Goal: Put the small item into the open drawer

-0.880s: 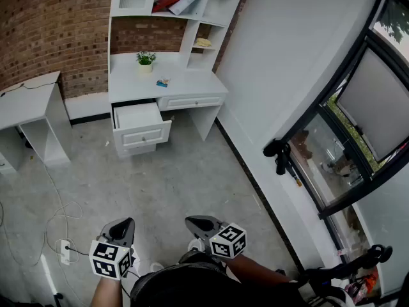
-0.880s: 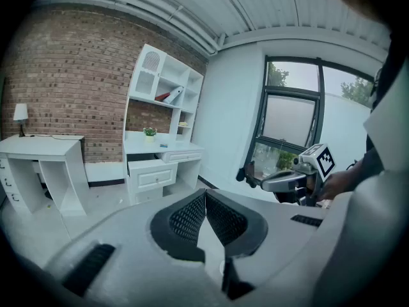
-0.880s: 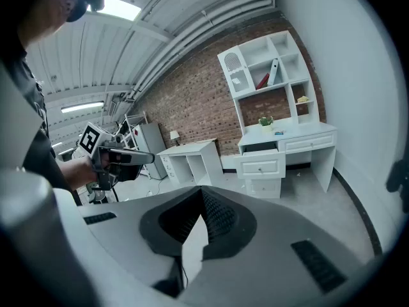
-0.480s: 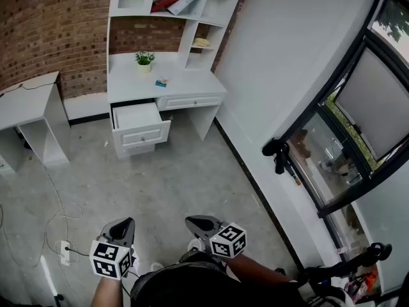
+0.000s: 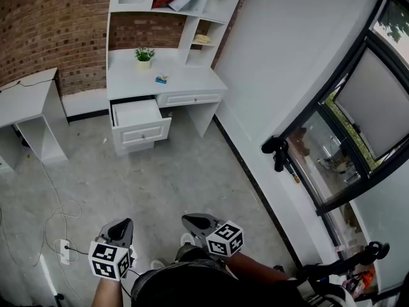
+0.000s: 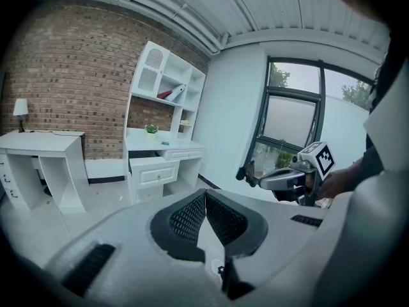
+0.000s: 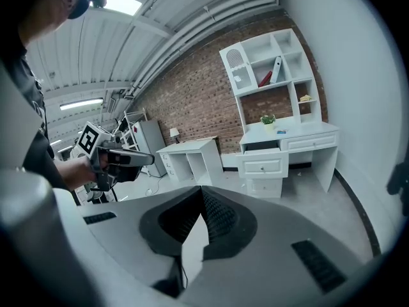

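right tool (image 5: 193, 221) pinched closed — small item (image 5: 162, 78) on desk (image 5: 192, 82), over open drawer (image 5: 142, 132)

Potted plant (image 5: 144, 54) against brick wall (image 5: 51, 24), power strip (image 5: 63, 249) on floor (image 5: 192, 171)

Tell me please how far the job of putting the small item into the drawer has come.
Done: the drawer stands open. In hand: nothing; the left gripper and right gripper are shut, empty, far from the desk. Left: the small item lies on the desk top; reaching, grasping and placing it remain.
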